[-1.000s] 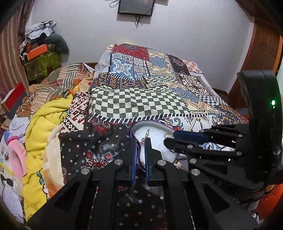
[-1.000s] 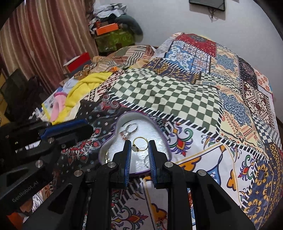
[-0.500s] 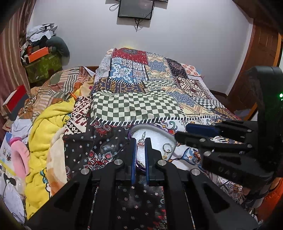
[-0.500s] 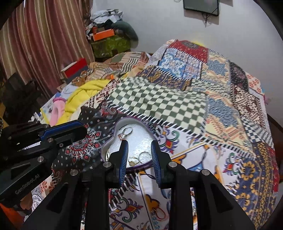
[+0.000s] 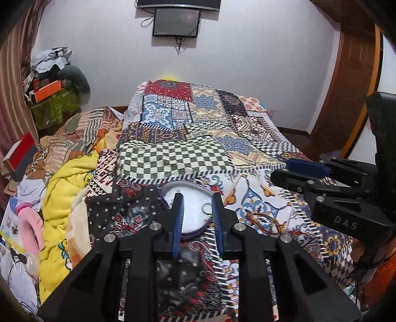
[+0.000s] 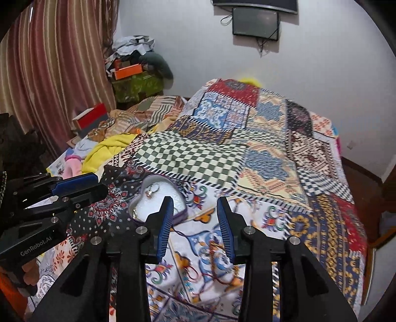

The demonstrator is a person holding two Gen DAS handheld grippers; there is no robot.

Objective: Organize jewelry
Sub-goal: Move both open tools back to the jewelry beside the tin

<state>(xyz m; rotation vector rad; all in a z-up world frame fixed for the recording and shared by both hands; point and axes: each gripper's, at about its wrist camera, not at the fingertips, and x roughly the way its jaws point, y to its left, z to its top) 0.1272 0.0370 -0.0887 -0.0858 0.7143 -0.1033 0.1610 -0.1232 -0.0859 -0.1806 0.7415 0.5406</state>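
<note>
A heart-shaped jewelry box (image 5: 173, 186) with a white lining and purple rim lies open on the patchwork bedspread. In the right wrist view the box (image 6: 158, 182) holds a silver ring (image 6: 150, 192) near its top and a gold ring (image 6: 134, 212) at its lower left. My left gripper (image 5: 198, 210) hangs open just above the box's near edge, nothing between its fingers; a ring (image 5: 206, 210) shows beside its right finger. My right gripper (image 6: 195, 206) is wide open and empty, to the right of the box. A thin reddish cord (image 6: 217, 270) lies on the bedspread below it.
The bed (image 5: 198, 119) stretches away to a white wall with a screen (image 5: 176, 22). A yellow blanket (image 5: 64, 188) and piled clothes lie to the left. A wooden door (image 5: 351, 81) stands at the right. Striped curtains (image 6: 49, 62) hang on the left.
The left gripper has opened from shut. The right gripper let a gold ring drop into the box, opened wider and drew back to the right. Both cameras have pulled away from the box.
</note>
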